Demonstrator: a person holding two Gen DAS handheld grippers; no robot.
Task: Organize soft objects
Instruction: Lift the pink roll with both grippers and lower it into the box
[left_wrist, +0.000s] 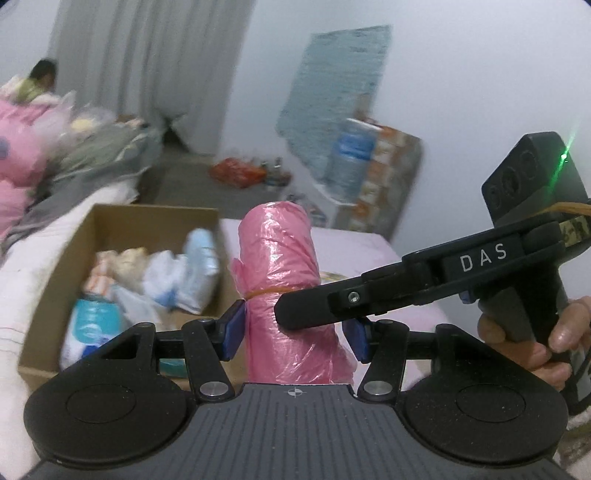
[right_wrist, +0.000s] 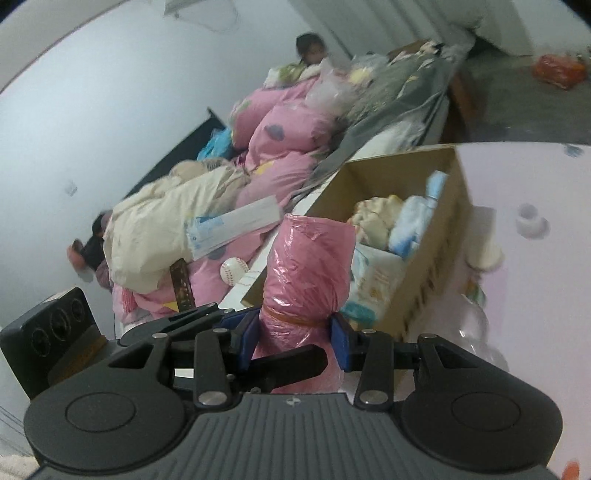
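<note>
A pink plastic-wrapped roll (left_wrist: 280, 258) with a rubber band round it stands upright between the blue pads of my left gripper (left_wrist: 295, 332), which is shut on its lower part. My right gripper (left_wrist: 291, 308) reaches in from the right, one black finger lying across the roll's front. In the right wrist view the same roll (right_wrist: 310, 258) sits pinched at the band by my right gripper (right_wrist: 295, 332), with a finger of the left gripper (right_wrist: 288, 360) crossing just below. Behind the roll, an open cardboard box (left_wrist: 110, 221) (right_wrist: 388, 162) holds several soft packets.
A heap of pink and cream bedding (right_wrist: 280, 147) lies beside the box, with a baseball (right_wrist: 233, 270) at its foot. A person (right_wrist: 310, 48) sits at the far end. A water bottle (left_wrist: 351, 155) and an orange bag (left_wrist: 236, 171) stand on the floor by the wall.
</note>
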